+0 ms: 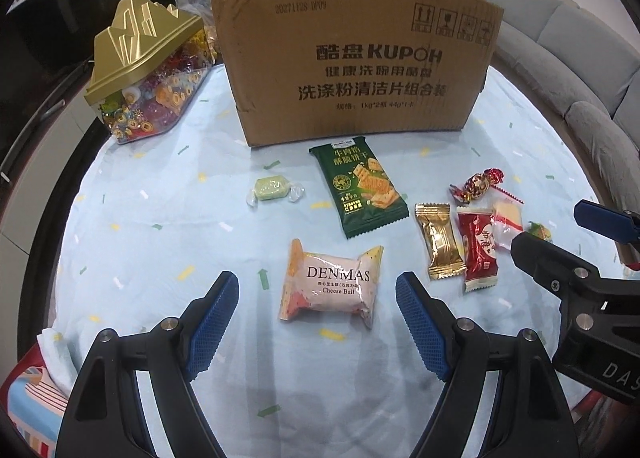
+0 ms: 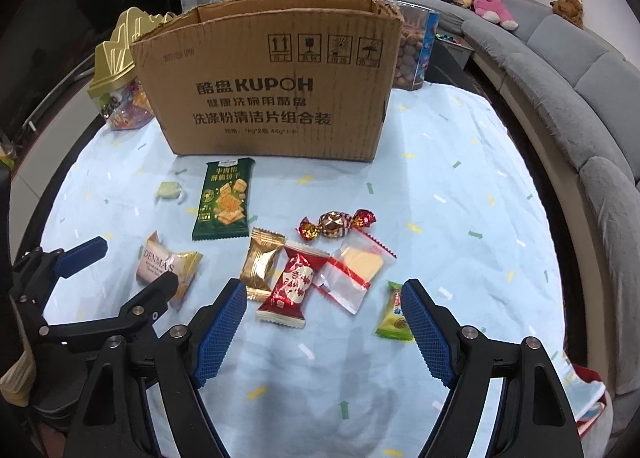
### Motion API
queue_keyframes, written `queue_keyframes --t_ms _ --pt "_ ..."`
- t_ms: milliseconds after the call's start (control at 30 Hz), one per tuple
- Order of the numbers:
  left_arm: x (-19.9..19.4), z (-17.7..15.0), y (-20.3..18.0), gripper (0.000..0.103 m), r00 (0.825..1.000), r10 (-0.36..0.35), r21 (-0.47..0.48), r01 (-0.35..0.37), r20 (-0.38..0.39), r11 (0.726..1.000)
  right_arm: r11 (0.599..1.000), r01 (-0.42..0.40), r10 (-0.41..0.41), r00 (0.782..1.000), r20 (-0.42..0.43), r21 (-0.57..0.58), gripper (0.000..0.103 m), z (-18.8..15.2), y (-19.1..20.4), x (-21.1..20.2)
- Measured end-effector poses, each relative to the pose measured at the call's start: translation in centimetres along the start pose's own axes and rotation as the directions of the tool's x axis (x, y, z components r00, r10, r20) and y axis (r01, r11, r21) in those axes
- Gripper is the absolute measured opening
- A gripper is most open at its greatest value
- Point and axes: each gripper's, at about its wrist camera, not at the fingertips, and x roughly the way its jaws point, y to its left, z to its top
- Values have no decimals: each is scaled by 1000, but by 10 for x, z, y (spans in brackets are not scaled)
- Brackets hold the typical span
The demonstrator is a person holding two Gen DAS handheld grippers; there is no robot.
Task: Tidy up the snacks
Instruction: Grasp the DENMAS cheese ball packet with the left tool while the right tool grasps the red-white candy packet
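An open cardboard box (image 1: 352,70) (image 2: 272,98) stands at the back of the table. Loose snacks lie in front of it: a pink Denmas cheese-ball pack (image 1: 330,286) (image 2: 164,272), a green cracker pack (image 1: 362,190) (image 2: 225,200), a pale green candy (image 1: 274,190), a gold packet (image 1: 440,242) (image 2: 262,268), a red packet (image 1: 480,248) (image 2: 290,290), a clear packet with a cream wafer (image 2: 354,270), a foil bonbon (image 2: 338,224) and a small yellow-green packet (image 2: 394,316). My left gripper (image 1: 318,322) is open, just short of the Denmas pack. My right gripper (image 2: 324,330) is open above the red packet's near end.
A gold-lidded clear jar of candies (image 1: 148,78) stands left of the box. A tub of round snacks (image 2: 416,50) stands behind the box at right. A grey sofa (image 2: 580,106) curves along the right. The table has a light blue cloth (image 2: 460,198).
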Motion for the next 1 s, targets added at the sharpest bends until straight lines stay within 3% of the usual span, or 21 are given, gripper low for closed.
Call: queue_keyframes --t_ms 500,767,1000 --pt "11 -7 -1 80 1000 -1 -7 1 9 1000 1000 -22 23 998 67 -23 65 -7 10 2" --pt "18 -6 2 76 1000 10 -17 -10 15 1000 999 -43 44 998 35 -4 53 -7 12 21" --pt "22 -6 -2 70 1000 11 8 -11 20 1000 999 -51 51 998 27 -8 53 -8 14 32"
